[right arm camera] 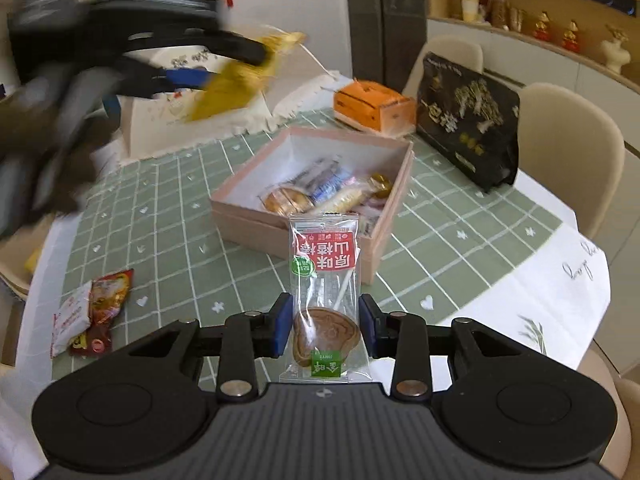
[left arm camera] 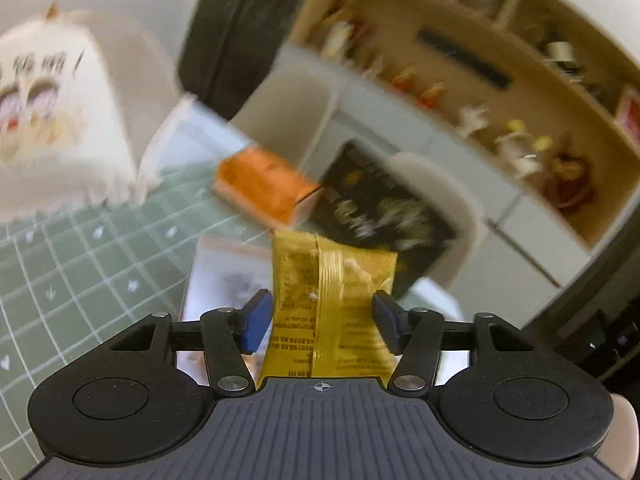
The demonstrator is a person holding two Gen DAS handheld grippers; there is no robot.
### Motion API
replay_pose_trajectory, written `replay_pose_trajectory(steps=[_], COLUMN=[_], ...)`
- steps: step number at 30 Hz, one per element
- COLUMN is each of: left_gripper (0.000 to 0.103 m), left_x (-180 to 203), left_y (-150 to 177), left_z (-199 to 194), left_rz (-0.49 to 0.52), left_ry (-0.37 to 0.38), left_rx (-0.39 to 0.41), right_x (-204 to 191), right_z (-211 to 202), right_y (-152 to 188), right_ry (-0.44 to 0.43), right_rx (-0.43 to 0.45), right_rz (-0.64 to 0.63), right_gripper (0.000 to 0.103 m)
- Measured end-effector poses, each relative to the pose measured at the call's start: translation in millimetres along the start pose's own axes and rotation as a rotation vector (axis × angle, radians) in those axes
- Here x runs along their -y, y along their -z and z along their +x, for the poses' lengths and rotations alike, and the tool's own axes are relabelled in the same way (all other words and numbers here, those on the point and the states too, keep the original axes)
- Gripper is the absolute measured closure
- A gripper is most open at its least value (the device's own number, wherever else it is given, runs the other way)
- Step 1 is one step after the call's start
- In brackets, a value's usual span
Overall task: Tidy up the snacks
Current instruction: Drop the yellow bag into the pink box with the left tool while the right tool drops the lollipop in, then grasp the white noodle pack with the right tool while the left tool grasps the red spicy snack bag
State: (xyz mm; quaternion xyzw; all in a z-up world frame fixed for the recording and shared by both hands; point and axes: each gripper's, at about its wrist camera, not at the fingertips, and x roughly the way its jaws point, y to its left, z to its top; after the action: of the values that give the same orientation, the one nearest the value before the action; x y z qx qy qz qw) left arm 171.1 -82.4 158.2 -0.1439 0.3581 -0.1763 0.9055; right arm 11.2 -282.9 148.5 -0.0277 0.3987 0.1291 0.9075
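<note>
Left gripper (left arm camera: pixel 322 316) up in the air, jaws pinching a yellow snack packet (left arm camera: pixel 332 300); below, two loose packets (right arm camera: pixel 90 312) lie on the surface, then the pink box (right arm camera: pixel 256 220) of snacks, and the right gripper (right arm camera: pixel 325 326), jaws clamping a clear-wrapped lollipop (right arm camera: pixel 326 300) before the box.

Colours on the snack table

Cloth (right arm camera: pixel 168 208) green with white grid; box (right arm camera: pixel 256 220) pink; packet (left arm camera: pixel 332 300) yellow; tissue box (right arm camera: pixel 374 108) orange; bag (right arm camera: pixel 468 120) black, gold print.

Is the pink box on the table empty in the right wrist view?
No: the pink box already holds several wrapped snacks lying against its near wall.
</note>
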Motion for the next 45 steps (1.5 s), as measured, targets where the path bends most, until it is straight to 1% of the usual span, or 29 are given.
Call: replay_pose_trajectory(steps=[1, 4, 6, 7, 9, 10, 12, 13, 14, 15, 16, 18, 19, 22, 25, 28, 30, 32, 34, 36, 38, 41, 43, 45], left_gripper=[0.044, 0.044, 0.044, 0.044, 0.044, 0.044, 0.044, 0.044, 0.044, 0.044, 0.044, 0.044, 0.044, 0.044, 0.045, 0.045, 0.046, 0.049, 0.050, 0.050, 0.051, 0.054, 0.055, 0.056], left_x=[-3.6, -17.8, -34.3, -42.3, -58.9, -69.2, -90.7, -98.0, -107.9, -117.3, -126.2, -141.6, -150.7, -177.2, -189.1, -192.0, -191.0, -189.9, -188.0, -189.7, -194.2, -210.4, -221.6, -228.5], left_y=[1.7, 17.2, 31.7, 39.5, 56.4, 63.2, 79.0, 83.2, 90.2, 98.7, 106.3, 123.1, 132.3, 161.0, 184.4, 205.3, 213.1, 218.8, 221.0, 223.1, 224.9, 228.8, 231.8, 233.3], left_z=[2.3, -6.6, -19.3, -27.2, -41.0, -46.3, -59.0, -63.8, -73.7, -84.5, -94.7, -118.7, -131.9, -161.2, -175.8, -186.5, -187.3, -190.1, -195.6, -202.4, -210.3, -226.3, -234.5, -239.1], left_rz=[-0.010, -0.068, -0.107, -0.111, -0.121, -0.132, -0.172, -0.186, -0.197, -0.199, -0.193, -0.174, -0.169, -0.188, -0.194, -0.183, -0.211, -0.238, -0.257, -0.293, -0.338, -0.436, -0.502, -0.540], left_ry=[0.000, 0.052, 0.052, 0.036, -0.019, -0.034, -0.065, -0.081, -0.099, -0.122, -0.144, -0.193, -0.216, -0.253, -0.286, -0.281, -0.272, -0.259, -0.255, -0.271, -0.307, -0.376, -0.409, -0.420], left_rx=[0.011, 0.042, 0.035, 0.028, 0.009, -0.005, -0.028, -0.033, -0.036, -0.037, -0.039, -0.046, -0.051, -0.095, -0.143, -0.187, -0.199, -0.184, -0.158, -0.134, -0.104, -0.049, -0.016, 0.001], right_x=[1.5, 12.2, 21.3, 24.8, 30.3, 30.5, 27.1, 25.1, 23.5, 22.1, 20.9, 17.1, 14.1, -3.9, -29.0, -69.3, -94.3, -119.4, -145.6, -173.9, -199.1, -238.4, -259.3, -276.0], right_z=[1.3, 3.2, 5.5, 6.8, 8.6, 10.3, 18.8, 25.9, 34.6, 44.4, 57.7, 74.4, 78.2, 86.7, 101.9, 113.5, 113.6, 114.5, 114.8, 112.9, 109.4, 103.1, 103.7, 107.8], right_y=[1.1, 4.2, 2.0, -1.4, -18.2, -31.6, -68.3, -90.5, -110.2, -126.1, -141.7, -155.3, -155.8, -143.2, -120.2, -91.2, -73.6, -58.3, -44.2, -28.6, -14.2, 4.6, 11.4, 16.9], right_ry=[0.003, 0.019, 0.011, 0.003, -0.026, -0.036, -0.045, -0.064, -0.075, -0.080, -0.078, -0.047, -0.042, -0.066, -0.109, -0.147, -0.192, -0.255, -0.325, -0.379, -0.393, -0.398, -0.416, -0.427], right_rx=[-0.010, -0.033, -0.041, -0.040, -0.020, -0.005, 0.031, 0.048, 0.052, 0.046, 0.022, 0.003, 0.003, -0.018, -0.083, -0.134, -0.160, -0.192, -0.220, -0.238, -0.233, -0.189, -0.170, -0.153], right_rz=[0.005, 0.025, 0.049, 0.060, 0.081, 0.083, 0.075, 0.073, 0.073, 0.072, 0.073, 0.075, 0.065, 0.018, -0.036, -0.140, -0.197, -0.241, -0.282, -0.353, -0.438, -0.558, -0.581, -0.583], right_gripper=[0.068, 0.068, 0.068, 0.068, 0.068, 0.068, 0.068, 0.066, 0.058, 0.046, 0.041, 0.040, 0.040, 0.040, 0.040, 0.040, 0.039, 0.038, 0.038, 0.035, 0.034, 0.030, 0.029, 0.028])
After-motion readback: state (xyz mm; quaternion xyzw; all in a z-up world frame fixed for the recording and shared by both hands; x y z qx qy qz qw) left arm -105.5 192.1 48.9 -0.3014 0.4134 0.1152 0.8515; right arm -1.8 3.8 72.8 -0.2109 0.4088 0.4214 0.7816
